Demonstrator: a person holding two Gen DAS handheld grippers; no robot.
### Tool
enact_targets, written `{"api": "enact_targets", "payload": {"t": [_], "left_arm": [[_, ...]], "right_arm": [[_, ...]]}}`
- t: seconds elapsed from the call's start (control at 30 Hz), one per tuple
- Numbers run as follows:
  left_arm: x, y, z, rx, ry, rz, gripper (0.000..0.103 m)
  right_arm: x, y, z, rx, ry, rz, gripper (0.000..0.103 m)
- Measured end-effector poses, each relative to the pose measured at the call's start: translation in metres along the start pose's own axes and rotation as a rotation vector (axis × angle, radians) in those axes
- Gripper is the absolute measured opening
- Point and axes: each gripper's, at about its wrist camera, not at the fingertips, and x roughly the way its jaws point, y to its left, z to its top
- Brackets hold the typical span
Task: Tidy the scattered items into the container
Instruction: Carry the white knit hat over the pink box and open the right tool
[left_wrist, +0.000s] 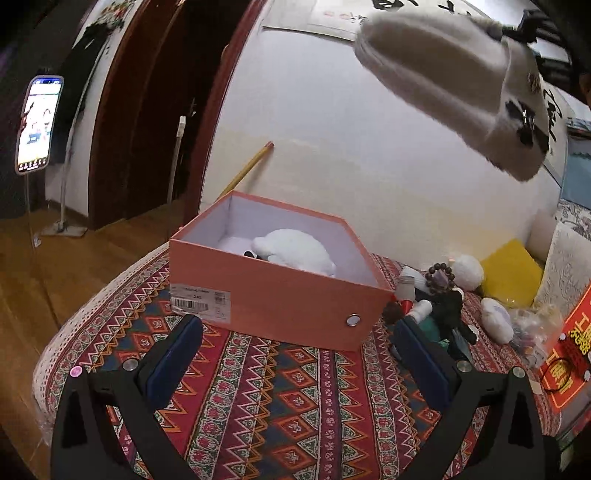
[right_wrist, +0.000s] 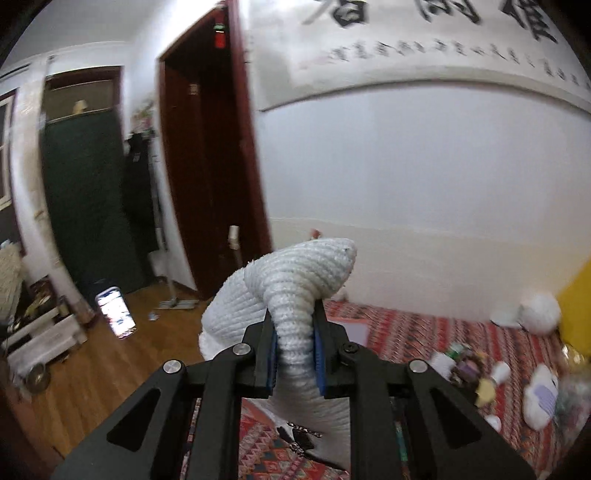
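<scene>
An open orange shoebox (left_wrist: 280, 299) stands on the patterned cloth with a white plush item (left_wrist: 295, 247) inside. My left gripper (left_wrist: 295, 350) is open and empty, low in front of the box. My right gripper (right_wrist: 294, 354) is shut on a white knitted hat (right_wrist: 295, 291). It holds the hat in the air; in the left wrist view the hat (left_wrist: 454, 85) hangs high above and to the right of the box. Scattered items lie right of the box: a bead bracelet (left_wrist: 439, 277), a black toy (left_wrist: 450, 310), small white bottles (left_wrist: 419, 310) and white plush pieces (left_wrist: 496, 319).
The patterned cloth (left_wrist: 277, 406) covers a bed or sofa; its edge (left_wrist: 48, 354) drops to wooden floor (left_wrist: 29, 280) on the left. A yellow cushion (left_wrist: 511, 273), a red packet (left_wrist: 569, 350), a phone on a stand (left_wrist: 38, 123) and a dark doorway (left_wrist: 155, 110) are around.
</scene>
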Motion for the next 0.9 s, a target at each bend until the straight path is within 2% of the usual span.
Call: {"api": "enact_targets", "payload": {"t": [0.2,0.5,0.63,0.73,0.8,0.83,0.9], "left_arm": [[0.003,0.002,-0.001,0.011,0.006,-0.005,0.103],[0.009,0.003,-0.002,0.009,0.023,0.006,0.103],[0.012,0.005,-0.003,0.010,0.027,0.019,0.103],[0.016,0.005,-0.003,0.016,0.033,0.029,0.103],[0.018,0.006,-0.003,0.015,0.035,0.034,0.103],[0.019,0.006,-0.003,0.014,0.037,0.037,0.103],[0.021,0.004,-0.003,0.021,0.045,0.040,0.103]], "right_arm": [[0.010,0.029,0.007,-0.040,-0.003,0.053,0.014],[0.020,0.025,0.010,-0.042,0.007,0.062,0.014],[0.039,0.018,0.011,-0.037,0.021,0.055,0.015],[0.076,0.013,0.011,-0.028,0.052,0.074,0.015],[0.125,0.016,0.011,-0.031,0.125,0.128,0.017],[0.150,0.016,0.010,-0.031,0.162,0.136,0.021],[0.209,0.009,0.001,0.005,0.254,0.056,0.035]]}}
